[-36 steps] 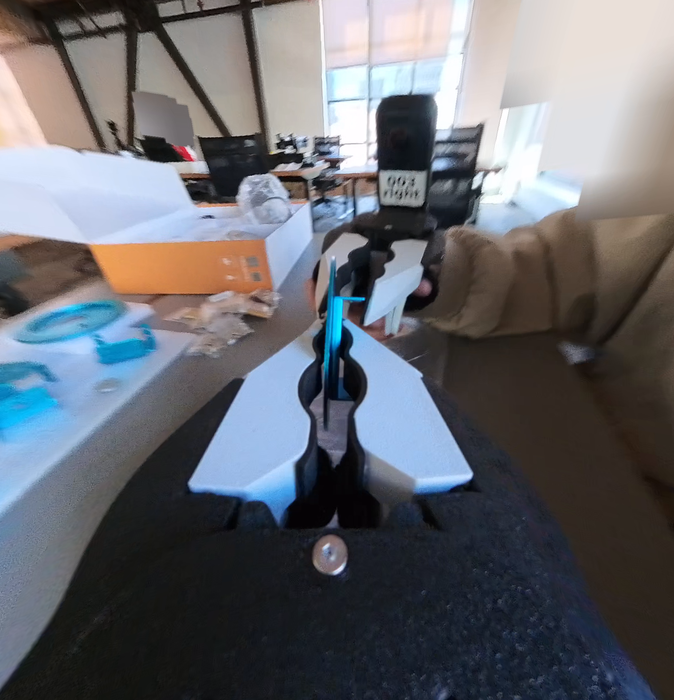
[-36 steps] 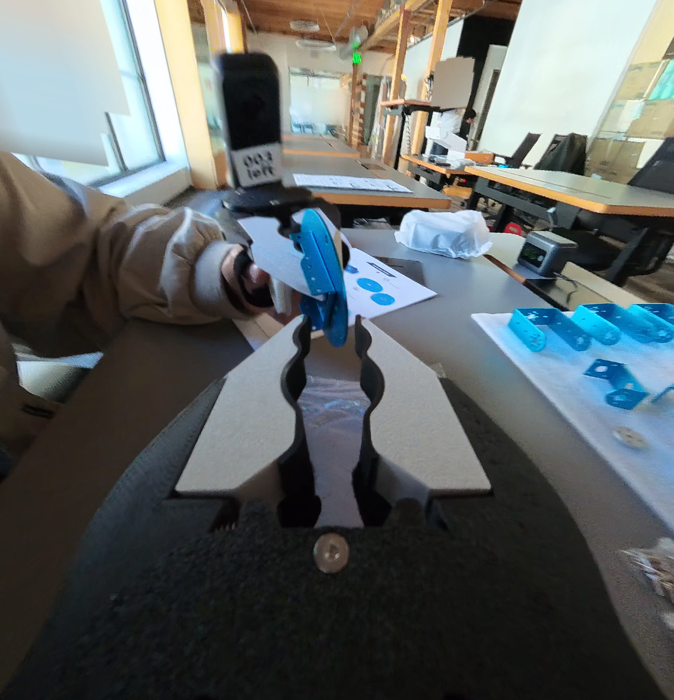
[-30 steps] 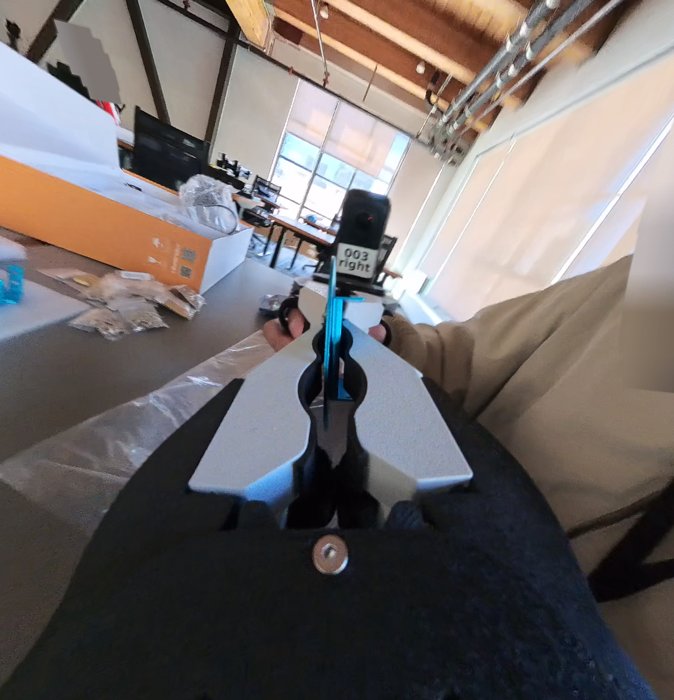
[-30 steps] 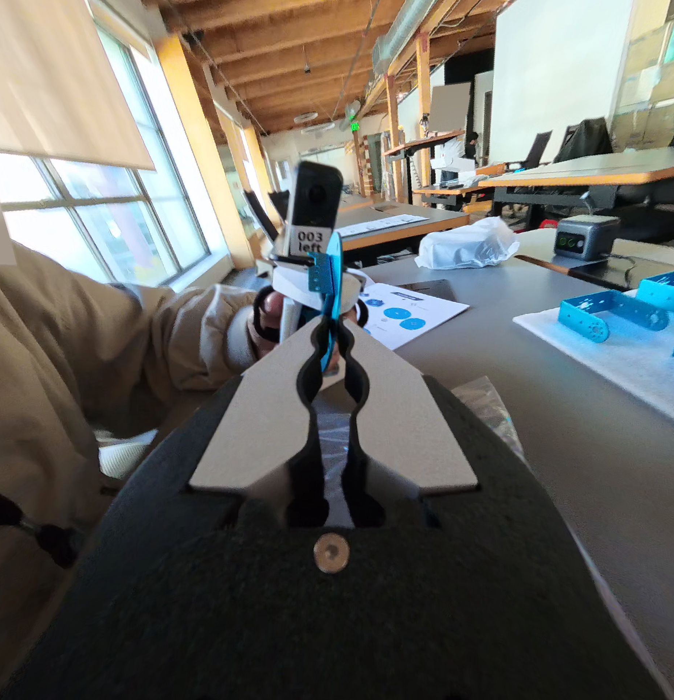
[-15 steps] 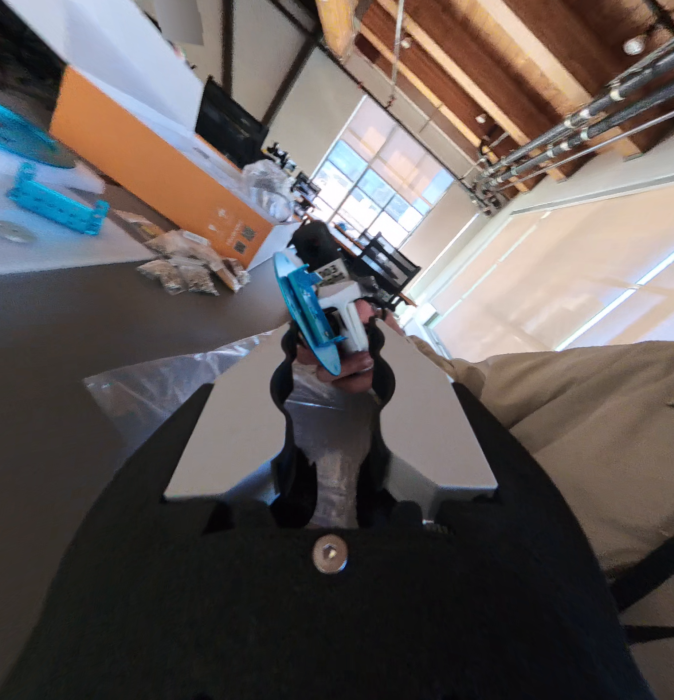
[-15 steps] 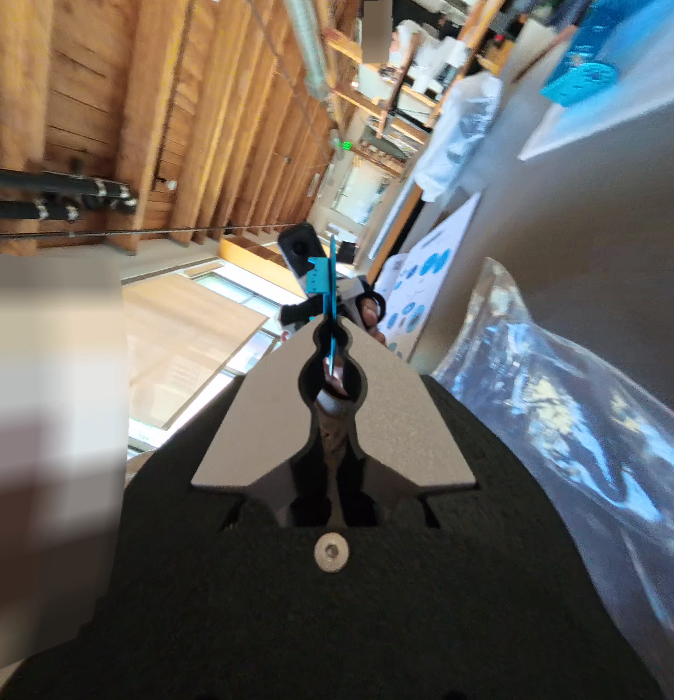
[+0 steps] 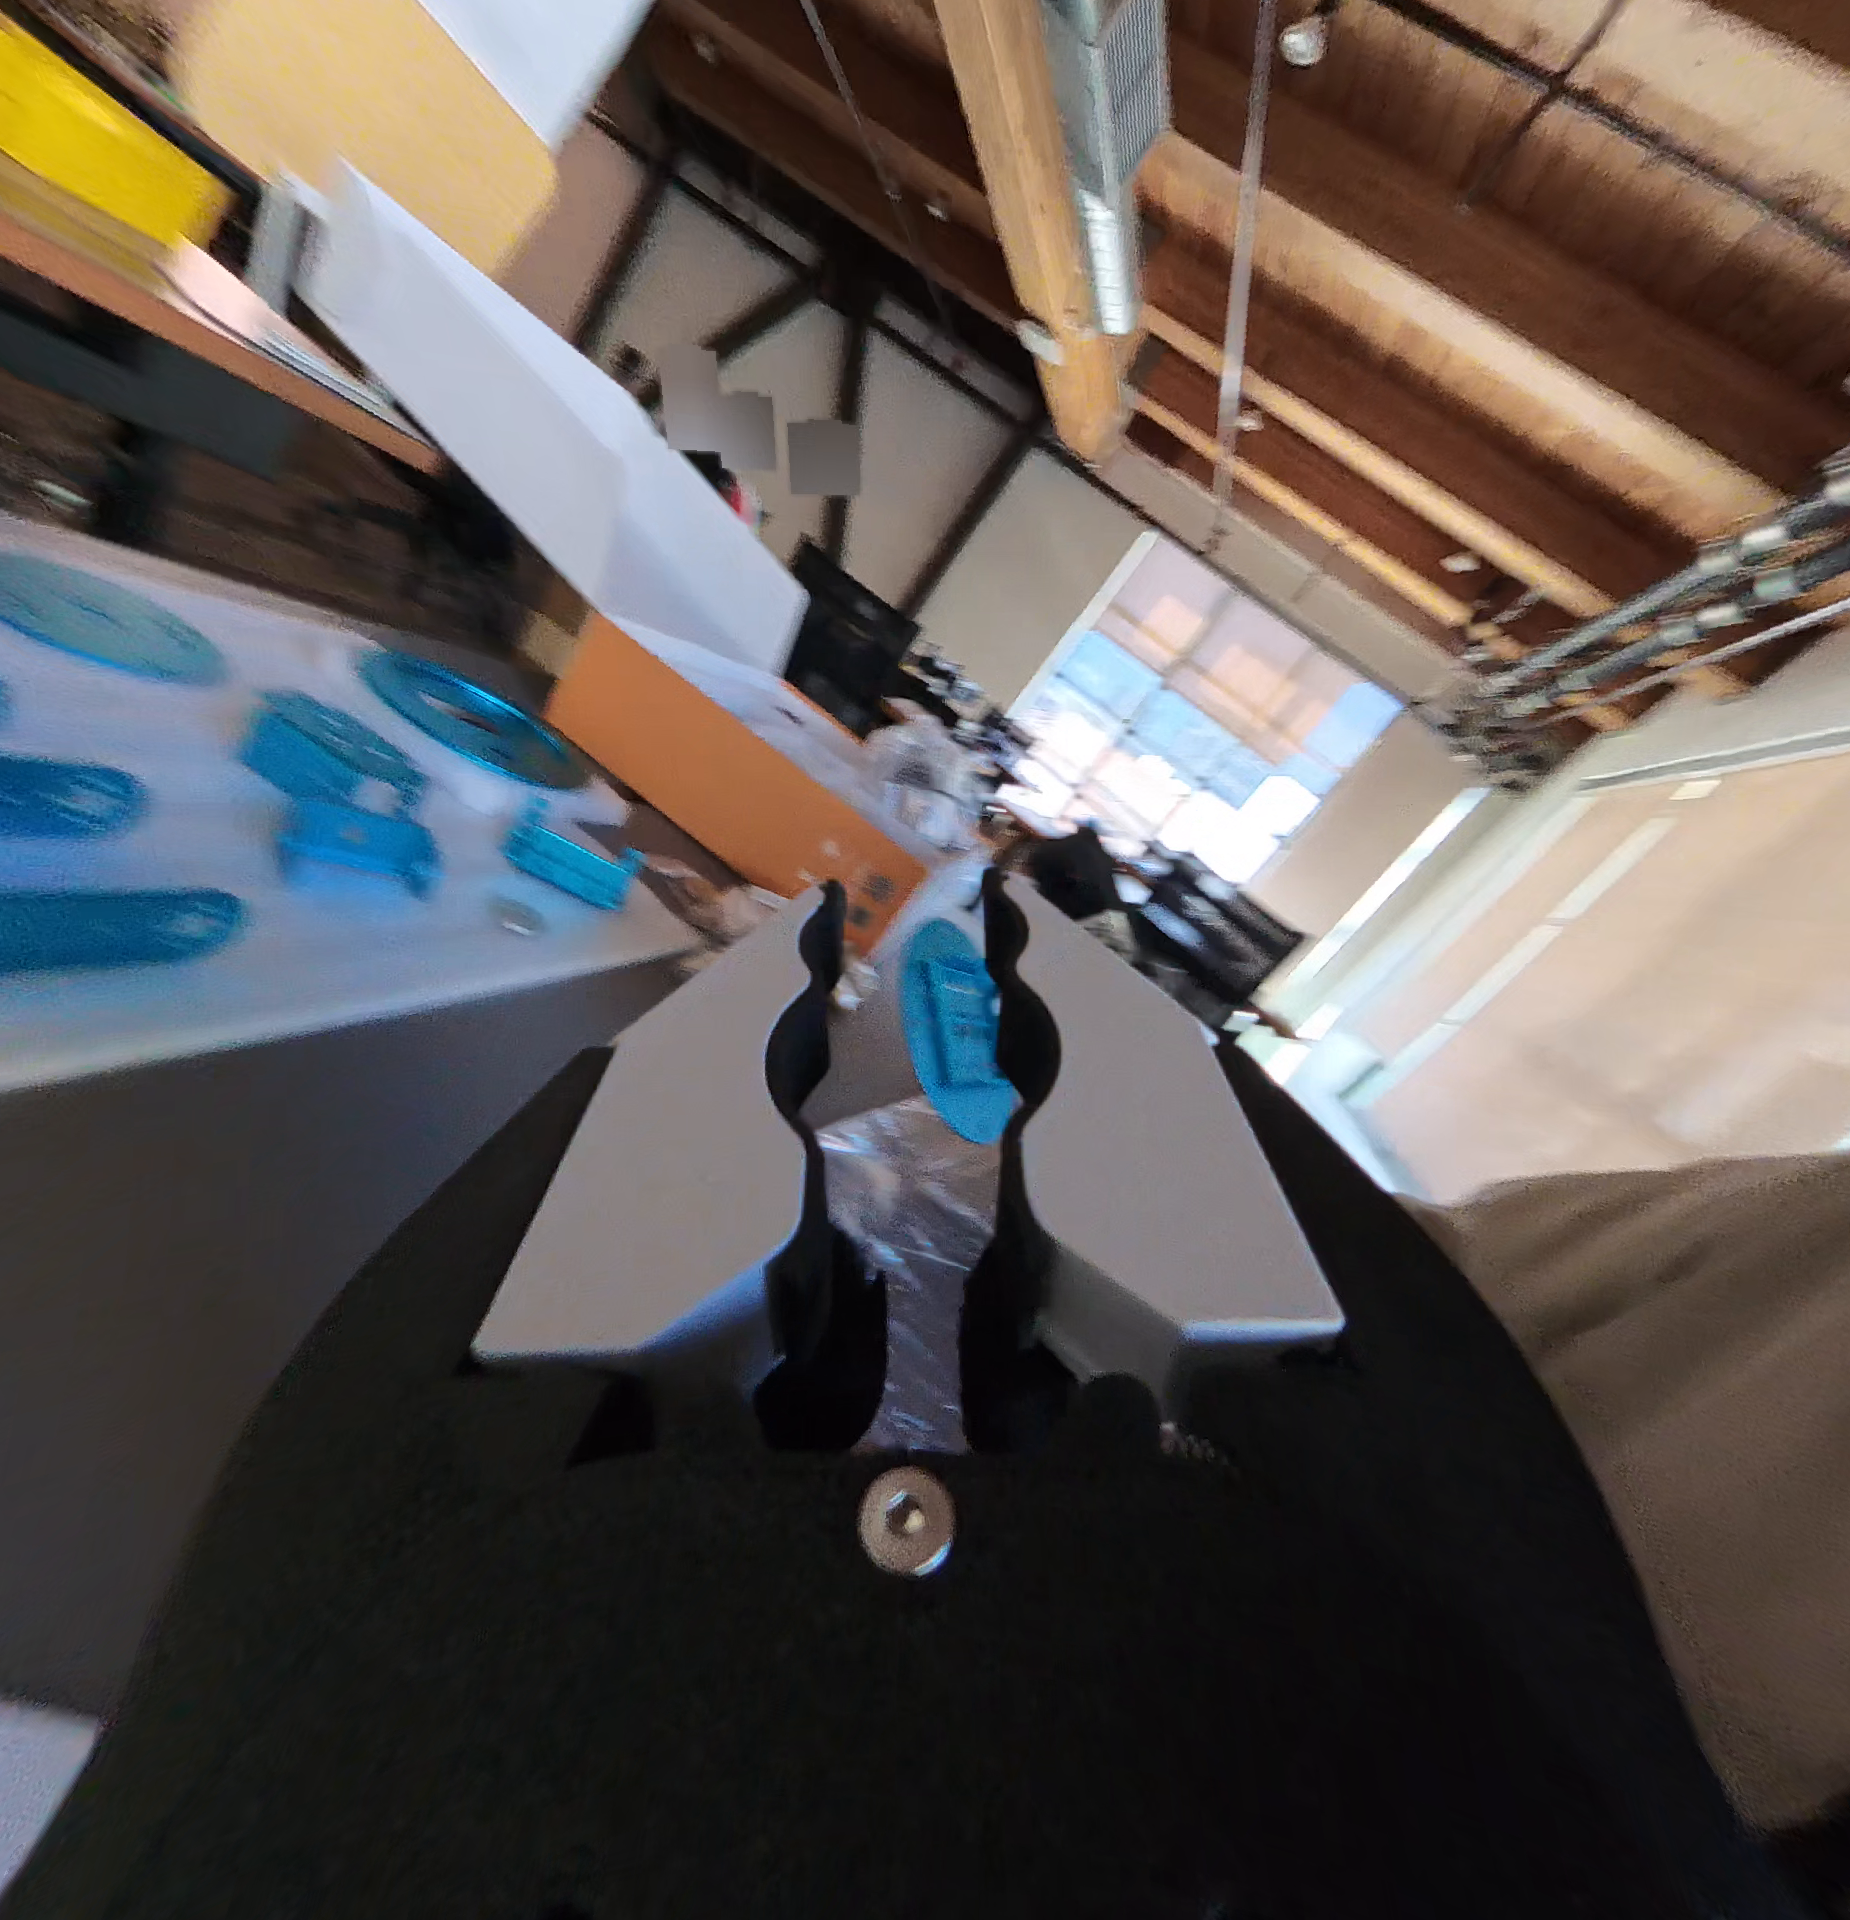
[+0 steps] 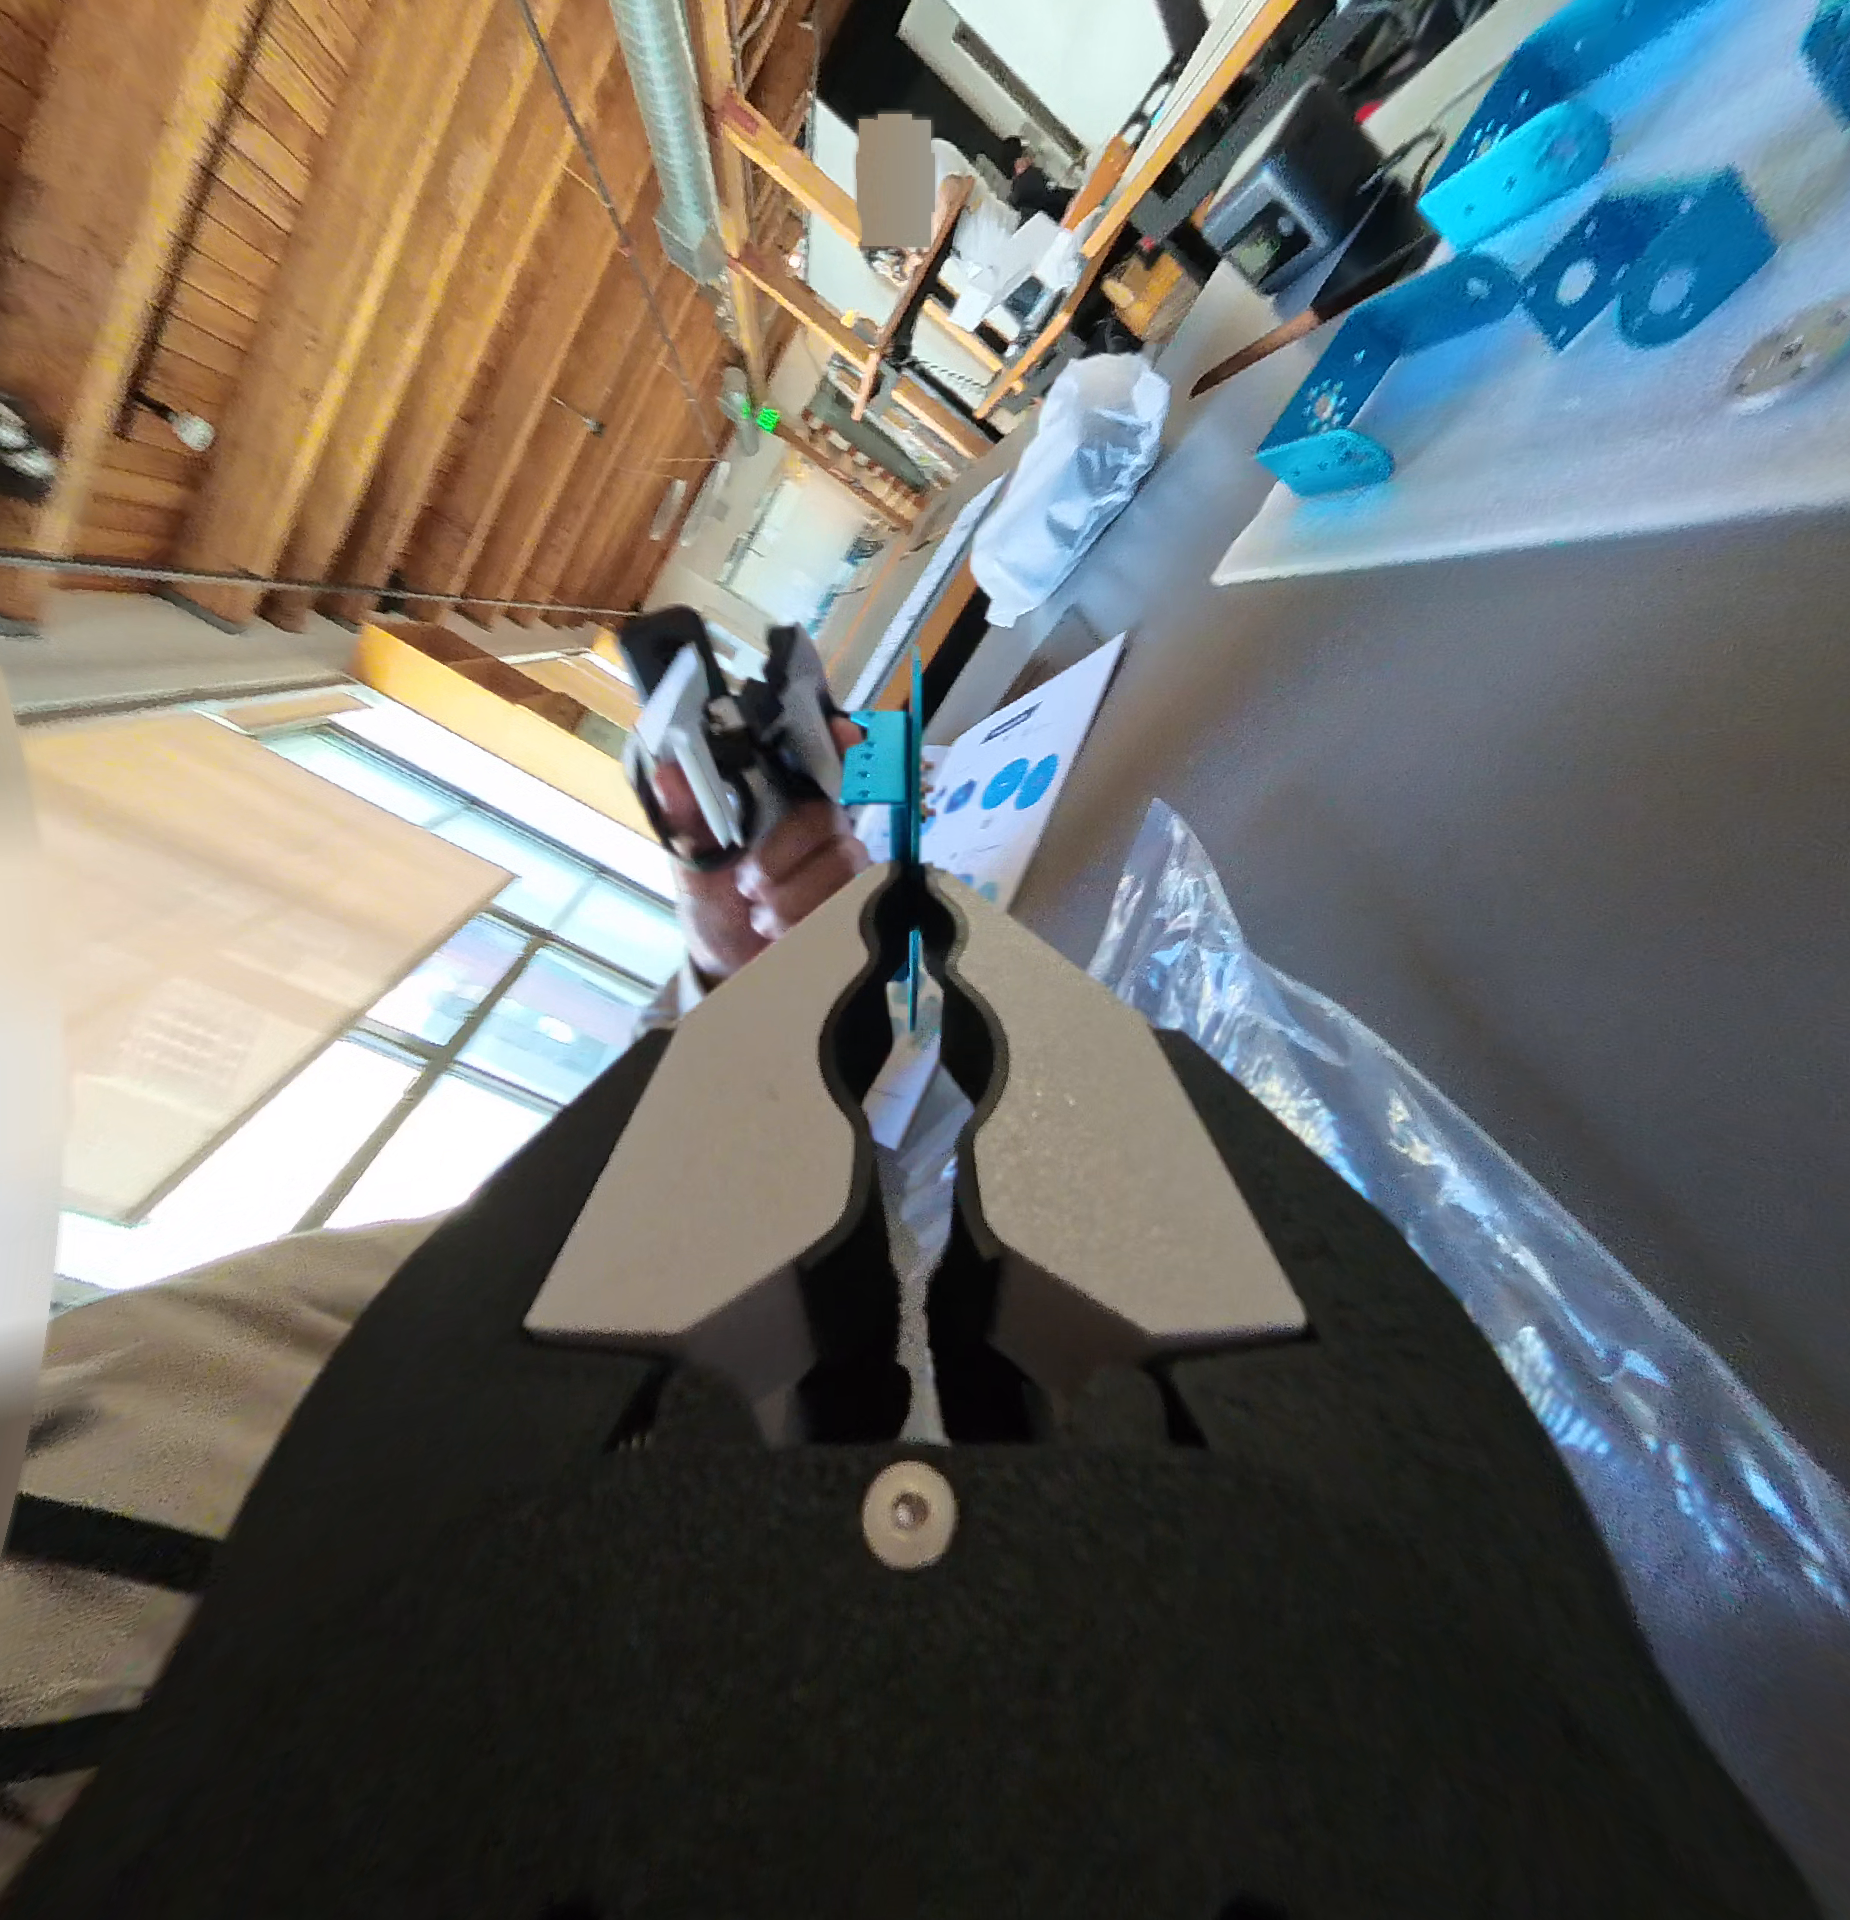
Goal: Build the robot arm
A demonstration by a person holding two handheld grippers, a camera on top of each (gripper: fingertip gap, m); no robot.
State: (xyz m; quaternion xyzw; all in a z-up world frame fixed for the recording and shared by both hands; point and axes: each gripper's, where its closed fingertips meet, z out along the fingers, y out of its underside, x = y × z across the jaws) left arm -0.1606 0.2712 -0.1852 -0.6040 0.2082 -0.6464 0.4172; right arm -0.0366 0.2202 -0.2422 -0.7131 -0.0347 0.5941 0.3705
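Looking along our left hand-held gripper [image 7: 905,894], we find its fingers spread apart and grasping nothing. Off to its left, blue metal brackets [image 7: 355,847] and rings lie on a white mat [image 7: 277,977] on the grey worktop [image 7: 173,1195], with an orange box [image 7: 713,769] farther back. Between the fingertips, farther off, shows the blue disc [image 7: 952,1023] (a small bracket fixed to its face). Our right hand-held gripper [image 8: 908,878] is clenched on that disc's edge, the disc [image 8: 913,800] seen edge-on. A clear plastic bag [image 8: 1420,1195] lies on the worktop to the right, more blue parts [image 8: 1627,260] beyond it.
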